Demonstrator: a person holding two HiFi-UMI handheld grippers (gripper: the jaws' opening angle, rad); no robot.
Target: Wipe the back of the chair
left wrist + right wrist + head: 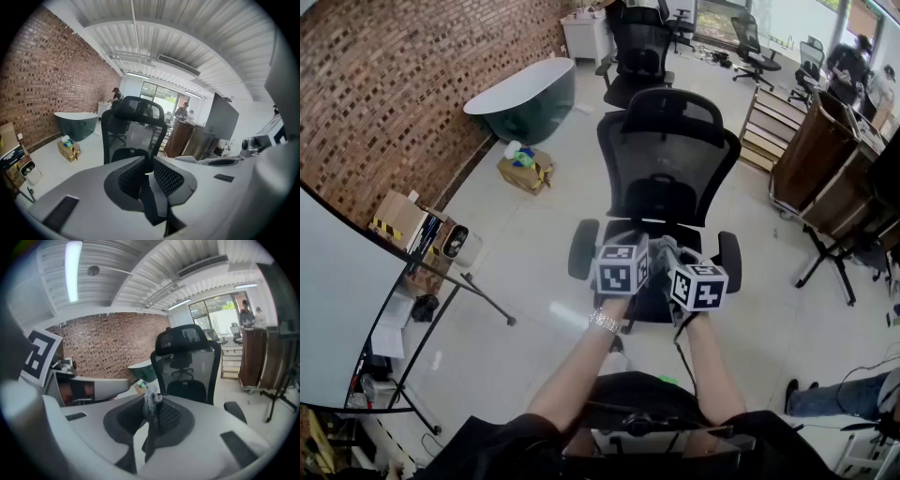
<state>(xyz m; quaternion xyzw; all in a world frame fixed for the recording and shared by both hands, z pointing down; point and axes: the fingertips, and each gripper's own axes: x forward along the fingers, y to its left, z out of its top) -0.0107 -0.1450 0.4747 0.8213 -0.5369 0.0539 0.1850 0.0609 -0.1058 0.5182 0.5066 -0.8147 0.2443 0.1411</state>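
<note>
A black mesh office chair (666,159) faces me on the pale floor, its backrest upright behind the seat (652,291). Both grippers hover side by side over the seat, pointing at the backrest and well short of it. The right gripper (675,253) is shut on a small grey cloth (151,401) that sticks up between its pads (166,416). The left gripper (645,247) holds nothing, and its jaws stand a narrow gap apart. In the left gripper view (149,169) the chair (133,129) is straight ahead. It stands slightly right of centre in the right gripper view (190,364).
A dark green tub (530,94) and a cardboard box (525,169) sit by the brick wall at left. A second black chair (639,52) stands behind. A wooden counter (811,150) and black stand legs (830,267) are at right. A white board on a stand (337,309) leans at left.
</note>
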